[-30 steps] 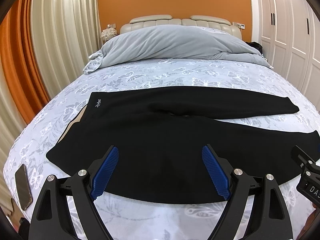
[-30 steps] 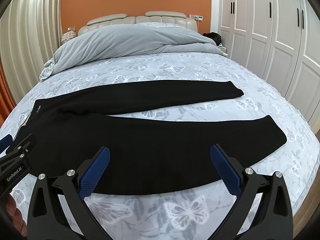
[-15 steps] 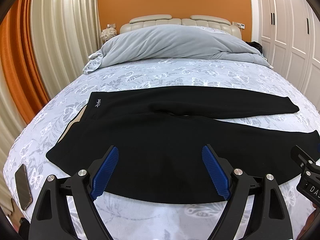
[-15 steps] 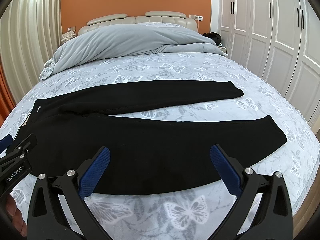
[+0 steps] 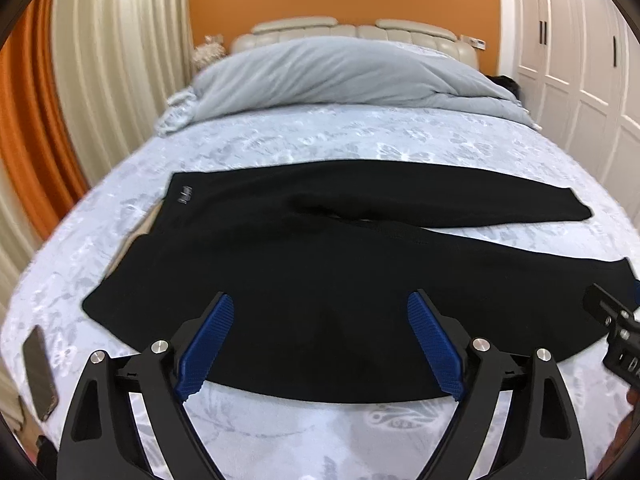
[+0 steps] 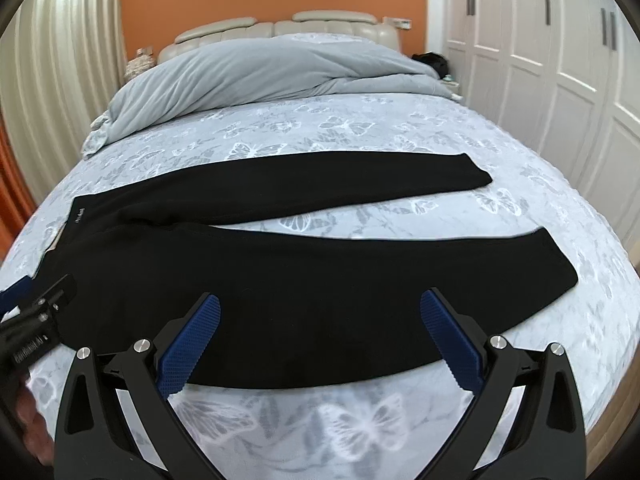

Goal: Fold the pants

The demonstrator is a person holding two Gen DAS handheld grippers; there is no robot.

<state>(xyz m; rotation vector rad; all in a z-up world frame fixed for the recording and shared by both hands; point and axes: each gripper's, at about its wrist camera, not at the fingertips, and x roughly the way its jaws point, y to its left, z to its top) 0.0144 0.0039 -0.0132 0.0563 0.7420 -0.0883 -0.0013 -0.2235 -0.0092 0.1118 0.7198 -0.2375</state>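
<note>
Black pants (image 5: 320, 264) lie flat across the bed, waistband to the left, both legs running right and spread apart in a V. They also show in the right wrist view (image 6: 320, 264). My left gripper (image 5: 320, 312) is open and empty, hovering over the near edge of the pants at the seat and thigh. My right gripper (image 6: 320, 316) is open and empty, over the near leg. Each gripper shows at the edge of the other's view, the right one (image 5: 616, 332) and the left one (image 6: 36, 320).
The bed has a butterfly-print sheet (image 5: 360, 140). A grey duvet (image 5: 340, 72) is bunched at the headboard. A phone (image 5: 38, 372) lies at the bed's near left edge. Curtains hang on the left, white wardrobes (image 6: 560, 40) on the right.
Both grippers have moved forward and a little lower toward the near edge of the pants; the left view is blurred by motion. The pants lie as before.
</note>
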